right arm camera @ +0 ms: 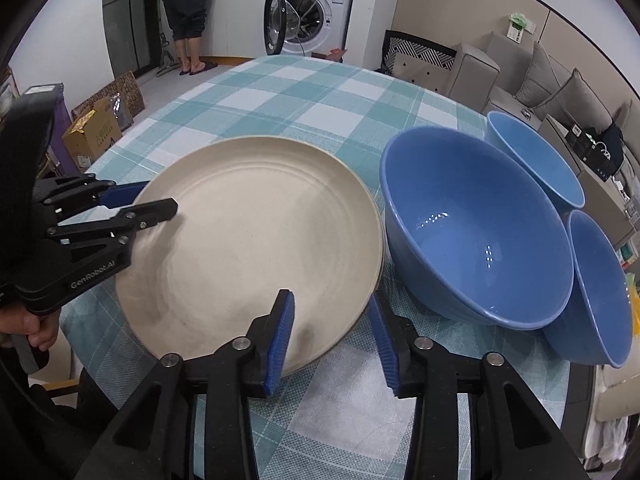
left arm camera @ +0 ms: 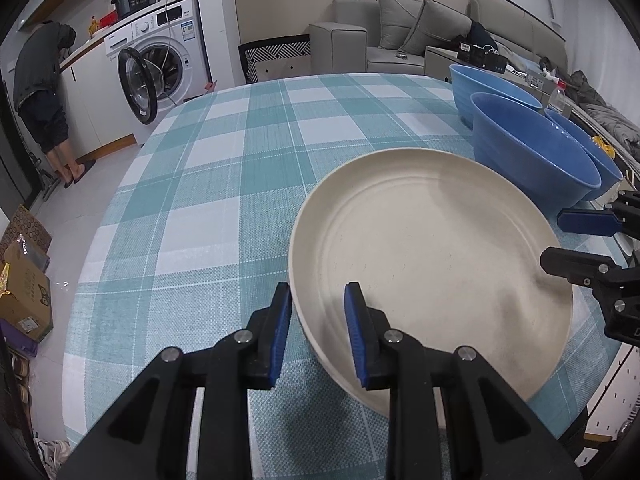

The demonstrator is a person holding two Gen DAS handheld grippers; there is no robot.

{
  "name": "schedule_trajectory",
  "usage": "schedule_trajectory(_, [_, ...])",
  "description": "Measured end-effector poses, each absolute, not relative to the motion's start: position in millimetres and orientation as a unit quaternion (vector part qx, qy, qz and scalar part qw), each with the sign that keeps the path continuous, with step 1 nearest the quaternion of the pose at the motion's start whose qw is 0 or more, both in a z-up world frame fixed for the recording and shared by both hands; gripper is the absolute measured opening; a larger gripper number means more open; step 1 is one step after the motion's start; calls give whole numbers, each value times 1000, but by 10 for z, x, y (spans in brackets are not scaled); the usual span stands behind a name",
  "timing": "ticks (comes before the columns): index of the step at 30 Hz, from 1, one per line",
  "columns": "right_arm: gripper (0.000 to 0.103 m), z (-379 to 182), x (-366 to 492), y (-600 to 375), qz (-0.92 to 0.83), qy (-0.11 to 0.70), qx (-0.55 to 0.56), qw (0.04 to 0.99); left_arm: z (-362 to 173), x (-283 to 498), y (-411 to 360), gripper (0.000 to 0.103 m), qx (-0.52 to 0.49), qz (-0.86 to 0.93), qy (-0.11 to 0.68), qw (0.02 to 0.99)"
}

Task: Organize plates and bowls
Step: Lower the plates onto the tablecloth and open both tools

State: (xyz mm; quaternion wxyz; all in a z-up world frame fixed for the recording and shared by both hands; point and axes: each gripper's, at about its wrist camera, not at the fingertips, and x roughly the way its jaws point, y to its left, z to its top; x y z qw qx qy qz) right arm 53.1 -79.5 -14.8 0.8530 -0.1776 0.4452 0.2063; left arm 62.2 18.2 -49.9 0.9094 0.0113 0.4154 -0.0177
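Left tool [left arm camera: 316, 308] grips the rim of the round cream ceramic plate [left arm camera: 432, 264] on the checked bench [left arm camera: 224, 184], right tool [right arm camera: 332, 322] stands open astride its opposite rim beside three blue bowls [right arm camera: 476, 240]; release judged underway, bowls await stacking.

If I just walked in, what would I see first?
A big cream plate sits in the middle of the checked tablecloth, with a claw at each side of its rim: the left claw straddles one edge, the right claw the other. Right beside the plate stand three blue bowls huddled together.
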Motion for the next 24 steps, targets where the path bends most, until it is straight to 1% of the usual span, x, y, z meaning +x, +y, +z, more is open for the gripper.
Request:
schedule_trajectory(1, [47,-130,524,-794,209,443,-176,854,-485,618,184,29,12,-17,414,910])
schedule_trajectory(2, [48,-108,518,-793,212,441,-174,854,-466,610,186,37,14,-16,412,911])
schedule_trajectory(3, [49,-93,517,-794,215,439,-172,855,-447,599,191,40,16,-14,409,912])
schedule_trajectory(5, [55,-60,514,-801,222,436,-165,856,-403,575,206,50,19,-10,401,916])
schedule_trajectory(7, [69,-17,511,-816,231,434,-151,858,-370,566,232,51,17,-7,399,917])
schedule_trajectory(9, [76,35,501,-827,237,428,-144,860,-336,558,262,52,13,-7,399,917])
schedule_trajectory(11, [77,91,490,-834,238,422,-144,863,-284,533,288,53,11,-8,394,919])
schedule_trajectory(13, [80,161,468,-845,237,413,-145,867,-225,504,311,54,8,-6,388,922])
schedule_trajectory(14, [81,208,447,-857,238,408,-145,870,-197,493,322,57,6,-6,386,923])
schedule_trajectory(15, [83,241,437,-866,240,404,-145,871,-163,480,334,62,3,-7,383,924])
schedule_trajectory(17, [86,309,421,-886,242,397,-142,874,-96,453,360,93,-4,-3,373,928])
schedule_trajectory(18, [91,349,413,-899,240,391,-141,877,-61,438,372,98,-7,1,366,931])
schedule_trajectory(19, [96,377,411,-913,238,387,-140,880,-35,428,379,100,-11,2,359,933])
schedule_trajectory(24, [101,500,428,-1006,231,378,-124,888,58,450,372,101,-21,-14,353,935])
